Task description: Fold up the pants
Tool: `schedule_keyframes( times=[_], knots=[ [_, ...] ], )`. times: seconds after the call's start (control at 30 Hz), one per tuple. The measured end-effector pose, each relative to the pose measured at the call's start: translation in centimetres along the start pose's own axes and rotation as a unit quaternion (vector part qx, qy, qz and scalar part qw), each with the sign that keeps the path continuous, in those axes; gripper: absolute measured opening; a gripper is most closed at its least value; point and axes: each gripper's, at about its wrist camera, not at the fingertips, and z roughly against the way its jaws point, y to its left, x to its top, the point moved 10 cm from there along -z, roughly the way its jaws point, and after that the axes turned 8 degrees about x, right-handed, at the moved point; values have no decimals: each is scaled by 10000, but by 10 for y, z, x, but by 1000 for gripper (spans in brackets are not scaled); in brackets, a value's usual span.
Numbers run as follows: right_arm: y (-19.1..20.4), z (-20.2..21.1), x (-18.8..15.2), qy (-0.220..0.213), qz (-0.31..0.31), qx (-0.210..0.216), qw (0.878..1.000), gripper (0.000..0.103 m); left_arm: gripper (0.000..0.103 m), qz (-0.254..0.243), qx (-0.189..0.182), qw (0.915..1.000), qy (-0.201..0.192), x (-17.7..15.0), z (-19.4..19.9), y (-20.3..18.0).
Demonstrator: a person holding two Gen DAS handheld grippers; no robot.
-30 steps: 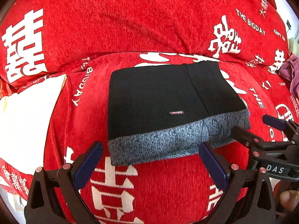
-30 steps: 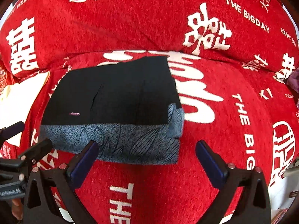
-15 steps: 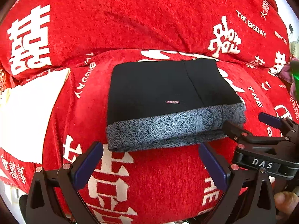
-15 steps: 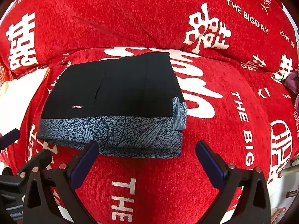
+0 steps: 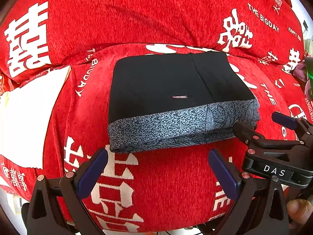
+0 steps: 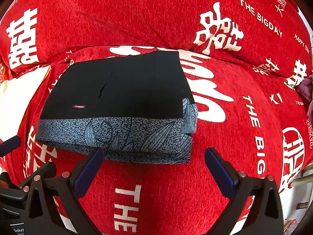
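Pants (image 5: 168, 90) lie folded on red cover (image 5: 156, 186), just beyond both spread, empty grippers (image 5: 158, 168) (image 6: 154, 166).

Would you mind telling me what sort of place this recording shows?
Probably a home living room: the folded pants lie on a cushioned sofa seat under a red wedding-print cover, with a white cushion beside them.

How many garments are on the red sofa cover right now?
2 in view. The folded pants lie mid-cushion ahead of both open grippers; a purple garment is bunched at the cover's far right edge, mostly cut off. More may lie outside the frame.
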Motion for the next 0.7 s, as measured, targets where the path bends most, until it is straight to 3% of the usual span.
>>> schedule_keyframes(
  times=[0.7],
  knots=[
    [0,-6,2,51,149,-56,9999,103,103,51,22,9999,95,0,-6,0]
  ],
)
